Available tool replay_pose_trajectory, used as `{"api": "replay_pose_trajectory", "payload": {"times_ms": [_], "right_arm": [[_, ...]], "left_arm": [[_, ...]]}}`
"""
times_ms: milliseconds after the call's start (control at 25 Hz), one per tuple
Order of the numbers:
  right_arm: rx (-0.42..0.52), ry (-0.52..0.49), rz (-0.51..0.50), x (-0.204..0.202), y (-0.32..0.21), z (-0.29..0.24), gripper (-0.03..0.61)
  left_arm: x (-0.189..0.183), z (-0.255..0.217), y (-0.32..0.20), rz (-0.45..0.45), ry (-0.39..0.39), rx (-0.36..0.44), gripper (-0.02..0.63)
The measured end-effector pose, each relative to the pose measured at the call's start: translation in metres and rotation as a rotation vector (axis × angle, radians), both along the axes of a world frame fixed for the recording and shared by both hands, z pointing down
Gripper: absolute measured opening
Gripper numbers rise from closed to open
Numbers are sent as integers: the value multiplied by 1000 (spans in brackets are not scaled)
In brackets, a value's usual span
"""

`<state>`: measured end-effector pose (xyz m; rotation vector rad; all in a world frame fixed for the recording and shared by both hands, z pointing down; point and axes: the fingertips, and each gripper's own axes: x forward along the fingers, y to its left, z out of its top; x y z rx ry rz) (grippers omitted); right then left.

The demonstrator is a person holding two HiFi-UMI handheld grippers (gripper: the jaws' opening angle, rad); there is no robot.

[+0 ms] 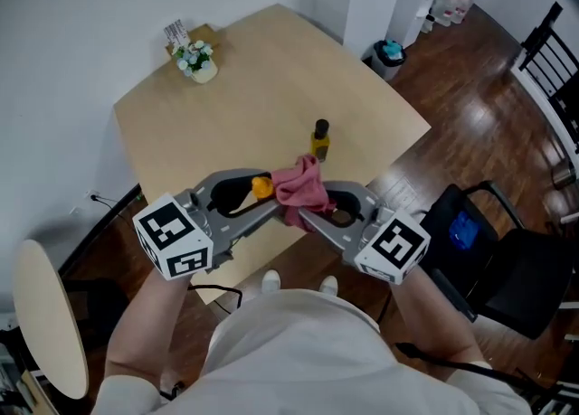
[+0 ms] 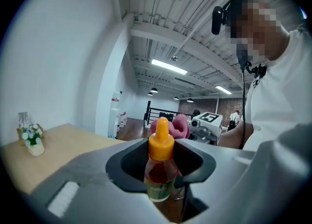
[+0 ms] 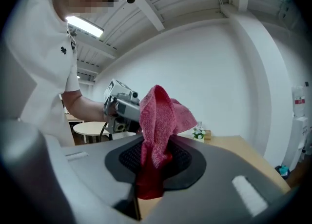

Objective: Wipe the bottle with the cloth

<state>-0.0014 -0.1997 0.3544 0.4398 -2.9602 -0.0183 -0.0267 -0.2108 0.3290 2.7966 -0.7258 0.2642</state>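
- My left hand-held gripper (image 1: pixel 261 193) has its jaws partly apart and clamped on the bottle (image 2: pixel 159 173). The bottle stands upright between them, with its orange cap (image 2: pixel 161 140) clear above the pads.
- My right hand-held gripper (image 1: pixel 308 213) is pinched tight on the pink cloth (image 3: pixel 158 120). The lower end is bunched between the jaws and the rest stands up in a loose fold.
- The two point at each other over the table's (image 1: pixel 271 70) near edge. The cloth sits just beside the cap (I cannot tell whether they touch).
- Both forearms are bare and come in from either side of my chest, converging, with the marker cubes nearest me.
- A second bottle (image 1: pixel 320 139), dark-capped, stands on the table toward its right corner, just beyond the cloth.
- A small flower pot (image 1: pixel 196 61) sits at the far left corner.
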Motion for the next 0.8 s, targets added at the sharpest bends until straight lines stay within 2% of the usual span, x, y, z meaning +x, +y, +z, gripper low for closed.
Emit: {"api": "replay_pose_trajectory", "payload": {"times_ms": [160, 400, 560, 720, 800], "right_arm": [[-52, 83, 33, 12, 1, 39, 84], [-135, 141, 102, 36, -4, 85, 84], [-33, 67, 78, 40, 10, 33, 84], [87, -48, 37, 13, 33, -39, 84], [94, -30, 18, 5, 40, -46, 84]], "left_arm": [[-10, -19, -9, -27, 33, 0, 160], [-11, -41, -22, -64, 58, 5, 160], [-8, -41, -27, -79, 29, 7, 161], [-14, -35, -24, -77, 19, -8, 161], [-10, -34, -23, -72, 26, -16, 161]]}}
